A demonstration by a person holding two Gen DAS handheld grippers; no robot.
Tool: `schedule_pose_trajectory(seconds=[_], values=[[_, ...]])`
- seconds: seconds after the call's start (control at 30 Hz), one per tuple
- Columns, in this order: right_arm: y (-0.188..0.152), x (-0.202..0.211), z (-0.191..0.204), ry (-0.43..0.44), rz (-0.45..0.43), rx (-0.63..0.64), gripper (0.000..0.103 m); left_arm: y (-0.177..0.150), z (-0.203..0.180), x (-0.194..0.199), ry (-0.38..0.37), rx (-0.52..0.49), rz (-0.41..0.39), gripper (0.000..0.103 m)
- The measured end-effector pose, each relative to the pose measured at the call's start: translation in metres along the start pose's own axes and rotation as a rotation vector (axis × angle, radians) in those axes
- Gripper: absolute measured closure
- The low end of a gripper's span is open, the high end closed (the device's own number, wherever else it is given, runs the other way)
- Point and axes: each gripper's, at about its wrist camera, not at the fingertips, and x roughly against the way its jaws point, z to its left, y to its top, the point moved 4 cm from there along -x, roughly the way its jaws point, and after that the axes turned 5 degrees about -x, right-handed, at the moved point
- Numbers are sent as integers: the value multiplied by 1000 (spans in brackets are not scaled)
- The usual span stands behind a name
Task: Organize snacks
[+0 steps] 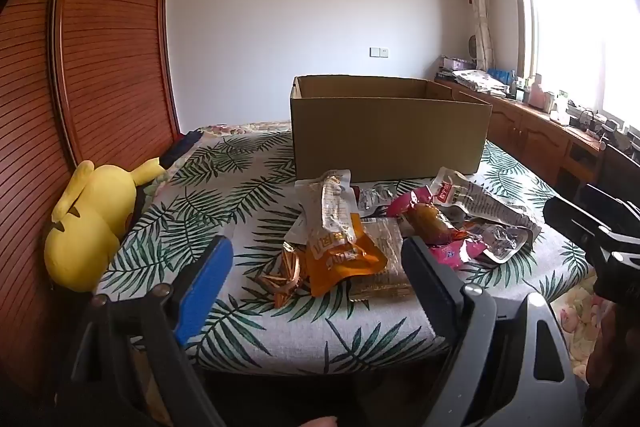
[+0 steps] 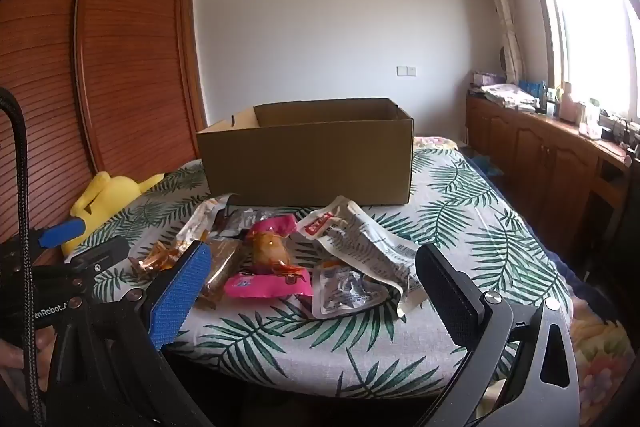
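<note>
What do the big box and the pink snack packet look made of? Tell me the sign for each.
Box: looks like corrugated cardboard, matte brown, with stiff flat walls and folded corners.

Pink packet: looks like thin plastic film, glossy, crinkled and catching light, with a clear part showing a brownish snack inside. Whether the film has a foil layer cannot be told.

The cardboard box (image 1: 390, 125) sits on the bed (image 1: 248, 195), back from the near edge, with the snack pile (image 1: 400, 227) right in front of it, close to that near edge. Within the pile, one pouch (image 1: 340, 247) lies on the left over a flat packet (image 1: 384, 259), and a crumpled bag (image 1: 480, 203) lies on the right. A plush toy (image 1: 90, 223) rests at the bed's left edge, against the wardrobe (image 1: 80, 67).
</note>
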Motion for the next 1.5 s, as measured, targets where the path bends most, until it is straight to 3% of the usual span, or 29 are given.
schedule_pose_trajectory(seconds=[1.5], values=[[0,4,-6,-21,-3,1,0,6,-1,4,7,-9,-24,16]])
